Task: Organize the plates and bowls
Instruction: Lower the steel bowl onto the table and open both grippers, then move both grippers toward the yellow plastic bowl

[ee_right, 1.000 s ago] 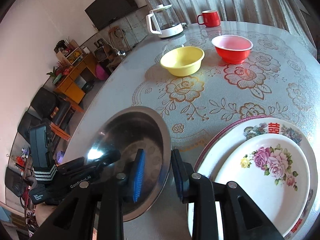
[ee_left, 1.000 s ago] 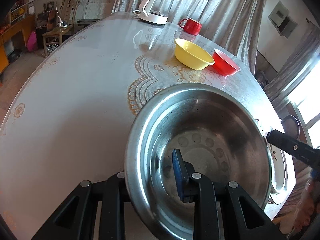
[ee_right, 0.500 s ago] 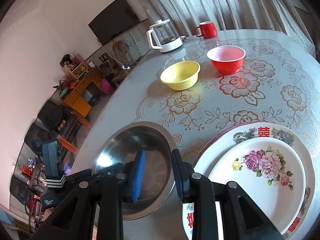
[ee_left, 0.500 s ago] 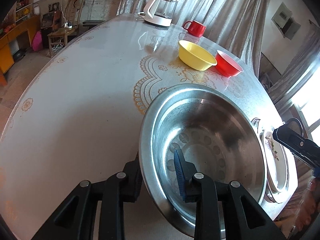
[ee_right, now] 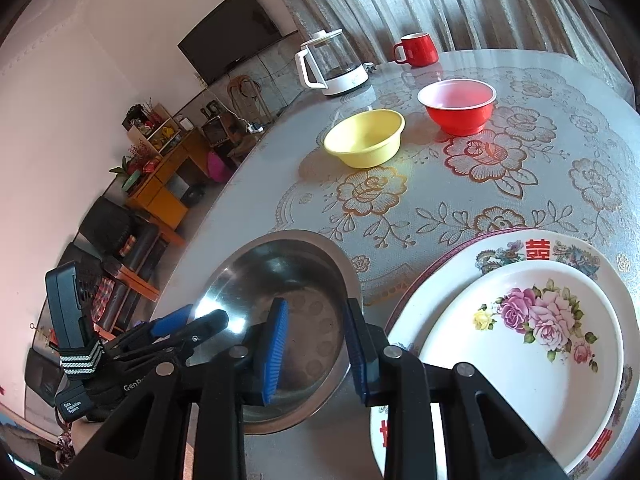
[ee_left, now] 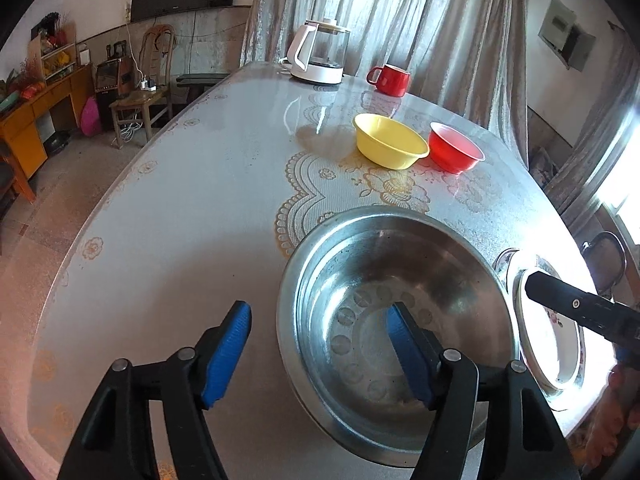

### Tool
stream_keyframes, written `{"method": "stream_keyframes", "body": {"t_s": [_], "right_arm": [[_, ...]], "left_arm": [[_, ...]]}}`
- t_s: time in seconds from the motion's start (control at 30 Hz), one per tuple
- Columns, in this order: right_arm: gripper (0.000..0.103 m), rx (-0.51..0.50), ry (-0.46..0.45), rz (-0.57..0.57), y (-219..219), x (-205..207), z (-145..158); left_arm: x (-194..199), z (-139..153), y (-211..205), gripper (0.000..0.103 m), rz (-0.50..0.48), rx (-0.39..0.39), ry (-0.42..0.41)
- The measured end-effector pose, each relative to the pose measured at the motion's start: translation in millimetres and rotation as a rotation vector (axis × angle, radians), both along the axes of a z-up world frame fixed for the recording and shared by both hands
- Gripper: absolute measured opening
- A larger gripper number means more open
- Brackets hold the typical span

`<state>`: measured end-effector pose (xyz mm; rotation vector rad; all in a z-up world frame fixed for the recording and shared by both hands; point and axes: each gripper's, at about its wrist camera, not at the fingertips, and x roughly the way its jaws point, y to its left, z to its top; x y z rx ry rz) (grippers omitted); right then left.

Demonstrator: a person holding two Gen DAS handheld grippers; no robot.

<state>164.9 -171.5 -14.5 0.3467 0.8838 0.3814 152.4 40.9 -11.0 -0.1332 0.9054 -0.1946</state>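
A large steel bowl rests on the round table, also in the right wrist view. My left gripper is open, its jaws wide apart on either side of the bowl's near rim, not gripping it. My right gripper is open and empty, its jaws astride the steel bowl's right rim. Two stacked flowered plates lie to the right. A yellow bowl and a red bowl stand further back, also in the left wrist view.
A glass kettle and a red mug stand at the table's far edge by the curtain. The table has a lace-pattern cover. A chair and wooden furniture stand beyond its left side.
My left gripper has opened and let go of the steel bowl, which now sits on the table. The right gripper has stayed by the bowl's right rim.
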Motion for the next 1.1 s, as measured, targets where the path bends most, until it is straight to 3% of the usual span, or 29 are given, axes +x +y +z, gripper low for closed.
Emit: {"method": "stream_keyframes", "body": {"t_s": [0.37, 0.83, 1.1], "right_arm": [[0.028, -0.011, -0.004, -0.017, -14, 3, 6], [0.029, -0.057, -0.008, -0.072, -57, 31, 12], [0.029, -0.084, -0.02, -0.078, -64, 73, 16]], "left_arm": [[1, 16, -9, 0.09, -0.004, -0.004, -0.032], [39, 31, -23, 0.096, -0.031, -0.02, -0.014], [93, 43, -28, 0.096, -0.003, 0.081, -0.016]]}}
